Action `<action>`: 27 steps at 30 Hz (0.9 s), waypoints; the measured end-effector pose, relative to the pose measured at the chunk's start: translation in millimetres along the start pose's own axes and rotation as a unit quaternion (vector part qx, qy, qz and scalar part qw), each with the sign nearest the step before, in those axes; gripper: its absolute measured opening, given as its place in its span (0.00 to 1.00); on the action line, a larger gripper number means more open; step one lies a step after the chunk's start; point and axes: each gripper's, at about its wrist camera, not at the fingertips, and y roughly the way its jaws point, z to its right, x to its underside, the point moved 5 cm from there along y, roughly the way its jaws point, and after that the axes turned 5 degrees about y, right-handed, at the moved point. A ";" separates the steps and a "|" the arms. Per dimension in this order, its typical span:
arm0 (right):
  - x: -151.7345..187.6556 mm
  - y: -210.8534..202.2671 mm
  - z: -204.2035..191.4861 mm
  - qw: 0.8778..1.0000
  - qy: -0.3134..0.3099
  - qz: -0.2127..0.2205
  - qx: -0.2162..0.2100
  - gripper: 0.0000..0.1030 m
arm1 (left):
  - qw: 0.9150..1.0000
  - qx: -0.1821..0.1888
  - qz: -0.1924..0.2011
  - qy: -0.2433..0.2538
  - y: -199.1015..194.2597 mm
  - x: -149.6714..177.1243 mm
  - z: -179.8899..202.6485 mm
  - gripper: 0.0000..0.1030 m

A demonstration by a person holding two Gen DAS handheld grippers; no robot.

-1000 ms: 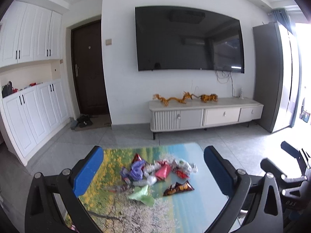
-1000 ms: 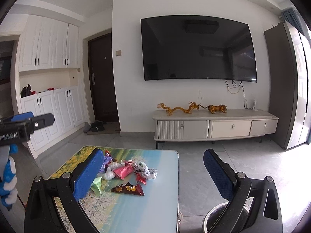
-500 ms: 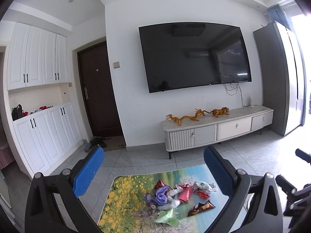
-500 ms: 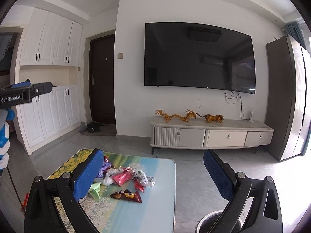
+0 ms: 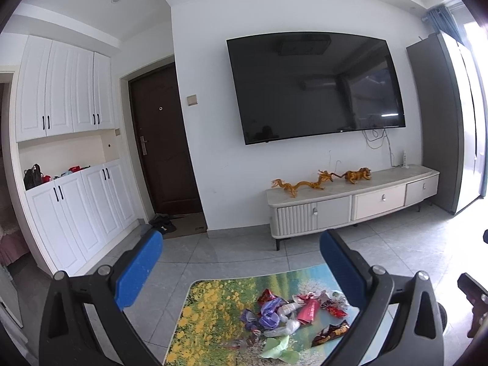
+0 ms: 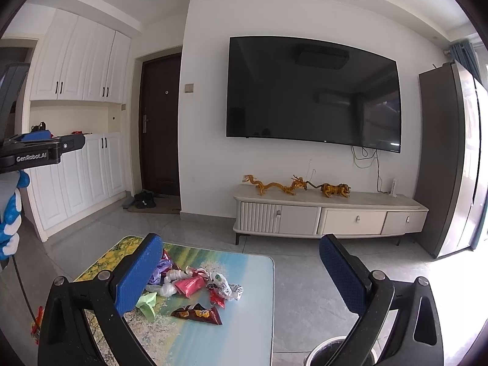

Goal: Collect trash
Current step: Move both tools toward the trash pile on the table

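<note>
A heap of wrappers (image 5: pixel 292 314) lies on a low table with a landscape print (image 5: pixel 213 311): purple, pink, red, green and clear pieces, plus a dark brown snack bag (image 5: pixel 331 331). In the right wrist view the same heap (image 6: pixel 189 286) and brown bag (image 6: pixel 198 313) lie on the table (image 6: pixel 238 335). My left gripper (image 5: pixel 241 262) is open and empty, held high above the table. My right gripper (image 6: pixel 241 262) is open and empty too, raised over the table's right part. The left gripper's side (image 6: pixel 42 149) shows at the left edge there.
A round bin rim (image 6: pixel 332 350) stands on the floor right of the table. Behind are a white TV cabinet (image 6: pixel 329 216), a wall TV (image 6: pixel 311 94), white cupboards (image 5: pixel 76 207) and a dark door (image 5: pixel 164 143). Grey tiled floor surrounds the table.
Both grippers have risen and tilted upward, so the table and wrappers sit lower and smaller in both views. Their jaws stay open. The wrappers have not moved.
</note>
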 end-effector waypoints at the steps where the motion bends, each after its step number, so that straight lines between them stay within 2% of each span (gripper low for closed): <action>1: 1.7 -0.5 0.2 1.000 0.000 0.000 0.000 1.00 | 1.000 -0.003 -0.001 -0.001 1.8 -1.2 -2.1 1.00; 8: 2.2 -8.1 3.7 1.000 0.000 0.005 0.004 1.00 | 1.000 -0.011 0.000 -0.013 0.0 -5.6 -14.6 1.00; 17: 3.5 2.0 9.2 1.000 0.011 -0.003 -0.004 1.00 | 0.999 -0.038 0.003 -0.009 -5.3 -8.0 -31.3 1.00; 27: -3.3 9.8 12.7 1.000 0.009 -0.009 -0.005 1.00 | 0.999 -0.029 0.003 -0.014 -0.9 -10.5 -33.5 1.00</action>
